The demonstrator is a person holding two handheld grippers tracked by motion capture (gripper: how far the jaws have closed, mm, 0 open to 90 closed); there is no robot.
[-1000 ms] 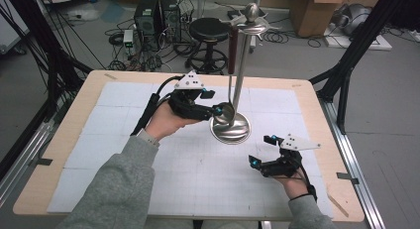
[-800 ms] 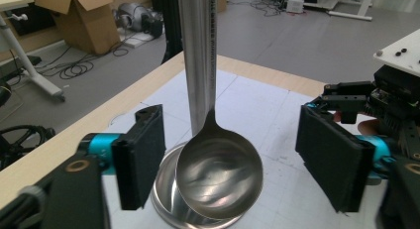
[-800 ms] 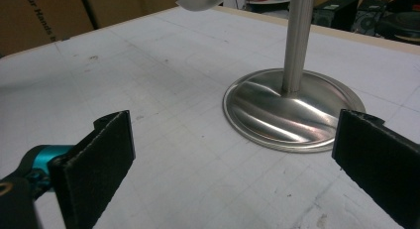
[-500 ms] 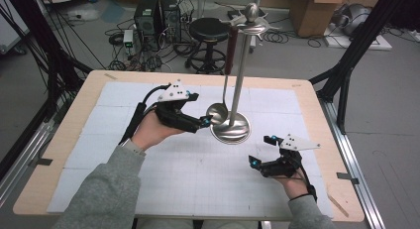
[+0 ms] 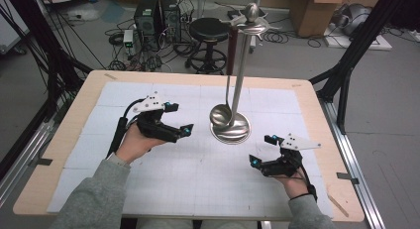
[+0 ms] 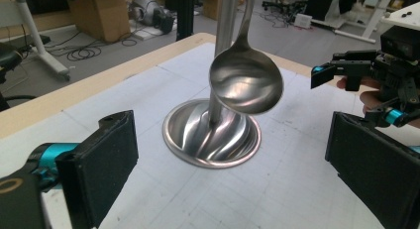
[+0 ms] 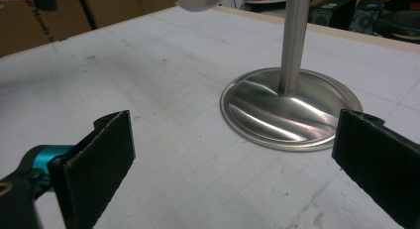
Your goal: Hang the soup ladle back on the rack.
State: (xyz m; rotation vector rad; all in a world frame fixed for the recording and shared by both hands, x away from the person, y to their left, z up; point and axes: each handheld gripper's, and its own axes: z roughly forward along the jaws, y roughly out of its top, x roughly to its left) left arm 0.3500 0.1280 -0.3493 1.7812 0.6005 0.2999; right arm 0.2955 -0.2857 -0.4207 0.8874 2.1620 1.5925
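A steel ladle [image 5: 221, 113] hangs from the top of a polished metal stand [image 5: 238, 80] that is placed near the middle of the table [image 5: 307, 97]. The bowl of the ladle is round, deep and mirror-bright — in the left gripper view it reflects the room in wavy bands [image 6: 246, 80]. Its thin handle goes straight up beside the pole of the stand, and the bowl hangs just above the round, dish-like base [image 5: 230, 129], a little to the left of the pole.

The left gripper [image 5: 185, 131] is to the left of the ladle, apart from it. Its jaws have just been opening and now stand wide, with nothing between them. The right gripper [image 5: 262, 149] is near the base on the right side — its jaws are also wide apart and empty.
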